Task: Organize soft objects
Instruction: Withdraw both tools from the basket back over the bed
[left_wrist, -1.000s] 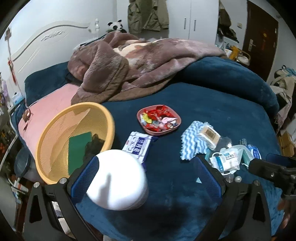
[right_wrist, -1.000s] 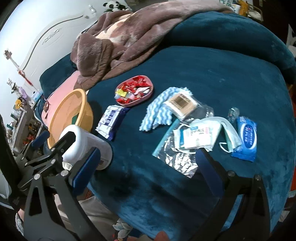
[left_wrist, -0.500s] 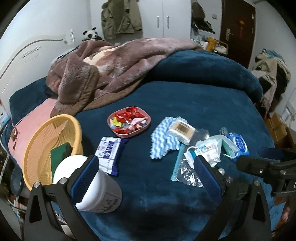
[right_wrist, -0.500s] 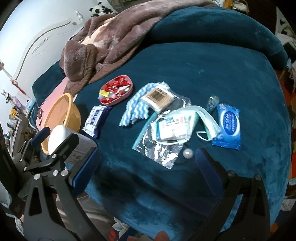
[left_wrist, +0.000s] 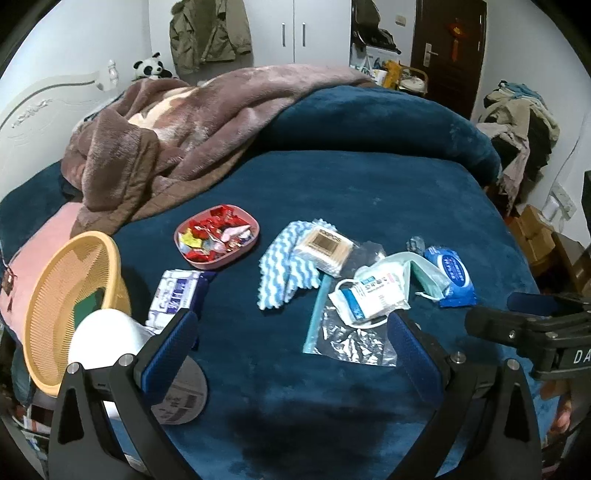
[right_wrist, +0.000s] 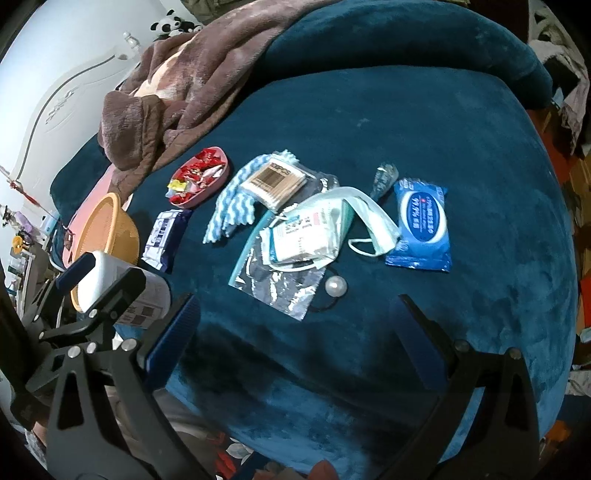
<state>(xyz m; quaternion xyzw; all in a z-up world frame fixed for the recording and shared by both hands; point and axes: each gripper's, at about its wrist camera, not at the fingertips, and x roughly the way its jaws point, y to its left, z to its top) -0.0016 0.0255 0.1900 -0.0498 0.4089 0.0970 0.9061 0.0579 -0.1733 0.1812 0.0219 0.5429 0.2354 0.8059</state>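
Soft items lie on the dark blue bed (left_wrist: 351, 192): a blue-and-white wavy cloth (left_wrist: 282, 273), a cotton swab pack (left_wrist: 323, 247), a face mask pack (left_wrist: 373, 295), a blue wipes pack (left_wrist: 456, 277) and a tissue pack (left_wrist: 177, 295). A yellow basket (left_wrist: 48, 295) with a green sponge stands at the left. My left gripper (left_wrist: 291, 347) is open and empty above the bed's near part. My right gripper (right_wrist: 295, 325) is open and empty, nearer than the clear zip bag (right_wrist: 280, 280).
A white tub (left_wrist: 110, 350) lies on its side by the left gripper's left finger. A pink candy tray (left_wrist: 216, 236) sits mid-bed. A brown blanket (left_wrist: 166, 136) is heaped behind. A pearl hair tie (right_wrist: 334, 288) lies by the zip bag.
Both grippers have pulled back and swung right. The white tub, which sat between the left gripper's fingers, is now outside them at the left, lying on the bed.
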